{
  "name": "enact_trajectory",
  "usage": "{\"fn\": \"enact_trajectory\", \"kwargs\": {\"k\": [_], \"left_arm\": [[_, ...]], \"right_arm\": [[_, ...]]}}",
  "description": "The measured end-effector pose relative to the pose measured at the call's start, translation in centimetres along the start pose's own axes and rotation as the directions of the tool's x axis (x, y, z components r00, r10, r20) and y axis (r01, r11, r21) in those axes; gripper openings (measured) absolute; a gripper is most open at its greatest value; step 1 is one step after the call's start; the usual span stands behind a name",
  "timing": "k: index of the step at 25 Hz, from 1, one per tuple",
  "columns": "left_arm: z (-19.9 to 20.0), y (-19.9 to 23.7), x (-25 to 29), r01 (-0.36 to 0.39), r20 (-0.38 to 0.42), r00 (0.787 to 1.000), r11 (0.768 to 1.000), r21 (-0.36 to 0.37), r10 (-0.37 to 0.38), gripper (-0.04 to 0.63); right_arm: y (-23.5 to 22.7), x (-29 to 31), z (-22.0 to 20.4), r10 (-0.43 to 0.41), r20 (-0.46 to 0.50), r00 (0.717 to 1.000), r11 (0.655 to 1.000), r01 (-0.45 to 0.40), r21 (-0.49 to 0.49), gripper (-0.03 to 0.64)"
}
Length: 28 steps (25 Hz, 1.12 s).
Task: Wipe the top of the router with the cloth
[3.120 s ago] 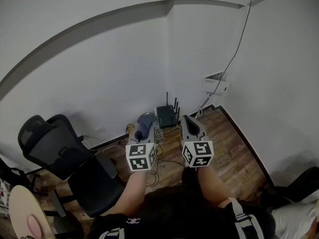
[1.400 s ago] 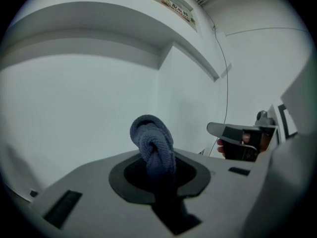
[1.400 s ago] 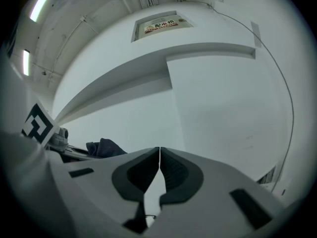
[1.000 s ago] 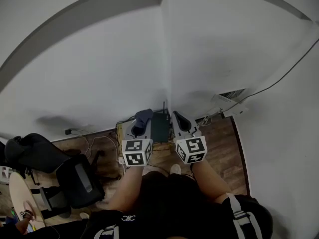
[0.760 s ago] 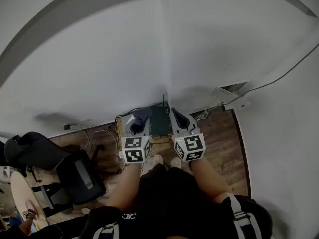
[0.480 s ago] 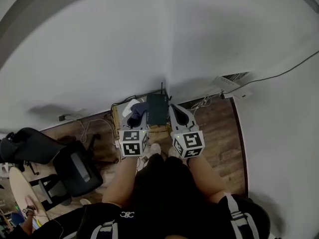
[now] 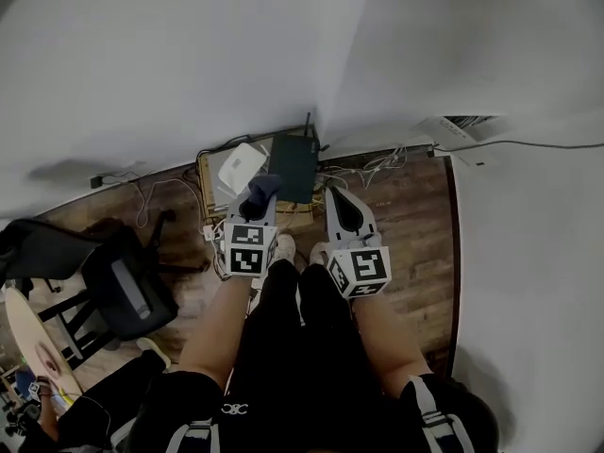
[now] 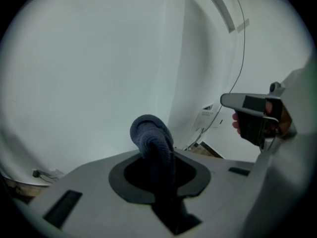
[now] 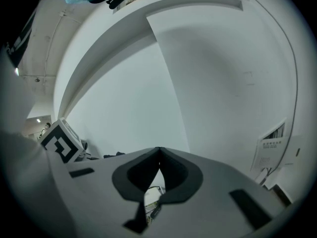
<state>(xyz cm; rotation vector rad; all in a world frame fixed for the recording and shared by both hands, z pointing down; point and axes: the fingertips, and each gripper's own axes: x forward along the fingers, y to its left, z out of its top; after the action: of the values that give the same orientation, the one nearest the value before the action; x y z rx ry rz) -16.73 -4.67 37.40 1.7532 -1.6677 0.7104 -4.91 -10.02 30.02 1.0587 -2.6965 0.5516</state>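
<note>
Drawing nearer than a second ago, the left tongs [image 7: 261, 201], clamping the cloth [image 8: 149, 133], are hovering at the near-left edge of the router [image 7: 293, 166], which is lying lengthwise toward the wall at the floor's far edge, while the right tongs [image 7: 334, 196] are hanging pinched together, empty.

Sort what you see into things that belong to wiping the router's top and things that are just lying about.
Belong to the job: router; cloth; left tongs, shut on the cloth.

Just lying about: white box beside the router; office chair; loose cables on the floor.
</note>
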Motion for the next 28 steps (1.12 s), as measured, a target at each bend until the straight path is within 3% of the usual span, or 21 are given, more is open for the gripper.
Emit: {"fn": "enact_trajectory", "kwargs": {"k": [9,16,19,23,28], "left_arm": [[-6.6,1.6,7.4,-0.003,-0.090,0.996,0.999,0.042,0.007,0.074],[-9.5,2.7,14.4,0.030,-0.120,0.993,0.996,0.084,-0.020,0.074],[-10.3,3.4,17.6,0.036,-0.135,0.991,0.990,0.134,-0.017,0.074],[-11.2,4.9,21.9,0.013,-0.158,0.987,0.967,0.255,0.029,0.075],[-11.4,6.1,25.9,-0.013,-0.165,0.983,0.917,0.399,0.086,0.075]], "right_arm": [[-1.1,2.5,-7.8,0.032,-0.007,0.999,0.998,-0.031,0.052,0.000],[-1.2,4.2,-13.5,0.061,-0.028,0.998,0.996,-0.059,0.061,0.000],[-1.6,4.7,-15.8,0.058,-0.039,0.998,0.996,-0.055,0.068,0.000],[-2.1,5.2,-18.6,0.046,-0.065,0.997,0.994,-0.039,0.107,0.000],[-2.1,4.9,-20.6,0.049,-0.094,0.994,0.991,-0.037,0.125,0.000]]}}
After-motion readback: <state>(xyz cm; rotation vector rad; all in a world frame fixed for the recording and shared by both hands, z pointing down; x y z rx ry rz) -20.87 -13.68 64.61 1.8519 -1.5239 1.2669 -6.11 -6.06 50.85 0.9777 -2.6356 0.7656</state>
